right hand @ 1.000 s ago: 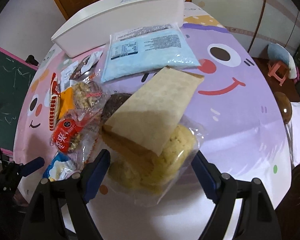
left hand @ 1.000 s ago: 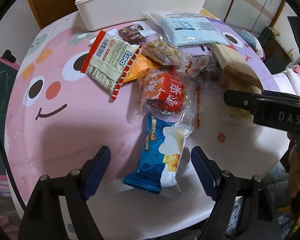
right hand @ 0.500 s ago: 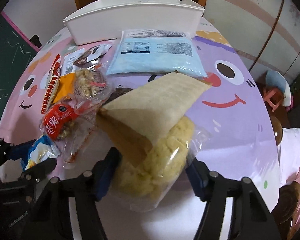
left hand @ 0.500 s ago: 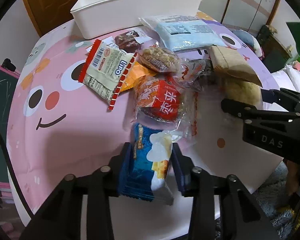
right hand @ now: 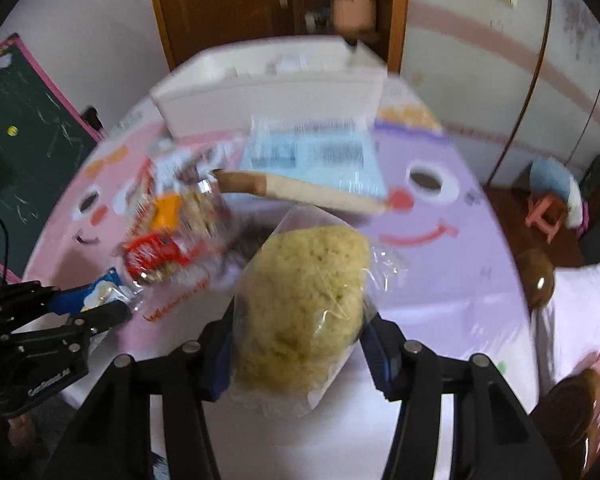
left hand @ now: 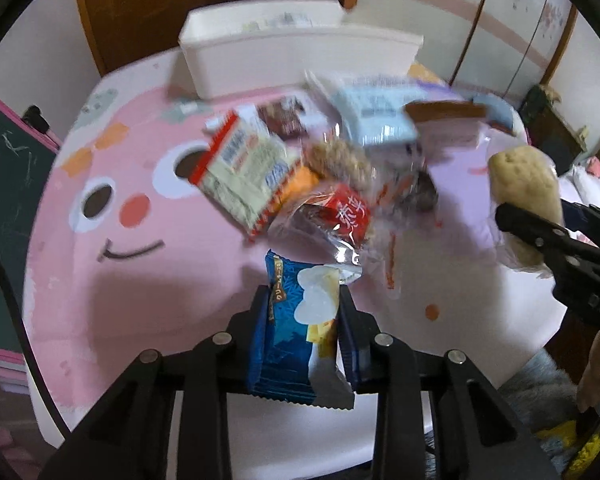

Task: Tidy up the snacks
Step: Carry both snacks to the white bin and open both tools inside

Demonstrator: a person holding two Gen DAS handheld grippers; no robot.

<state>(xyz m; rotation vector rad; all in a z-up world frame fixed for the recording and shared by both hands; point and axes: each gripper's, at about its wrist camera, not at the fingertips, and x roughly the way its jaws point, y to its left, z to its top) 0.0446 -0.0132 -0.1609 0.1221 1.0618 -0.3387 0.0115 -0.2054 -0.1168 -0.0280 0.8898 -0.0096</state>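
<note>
Pickup is the step you are in, judging by how things sit: each of your tools has a snack clamped and looks clear of the tabletop, with the long white plastic bin (left hand: 300,60) at the far edge of the round pink-and-lilac cartoon-face table (left hand: 112,264) as the likely destination. Your left gripper (left hand: 304,328) is clenched on the blue foil snack packet with the pale cracker picture (left hand: 296,332), its two fingers pressing the packet's long sides while the serrated end hangs toward you. Your right gripper (right hand: 300,344) is squeezed around the clear plastic bag holding a pale yellow crumbly cake (right hand: 304,300), gripped near its lower half so the bulk stands up ahead of the fingers. Both tools point forward over the near edge of the table, the right one beside and slightly ahead of the left in the left wrist view. The remaining pile of mixed wrapped snacks (left hand: 300,172) lies between you and the bin, and a flat tan paper packet (right hand: 308,192) sits tilted just beyond the cake. Next you will probably need to carry both loads over that pile, high enough not to drag it, and keep the soft cake gripped gently; motion blur hides finer detail.
</note>
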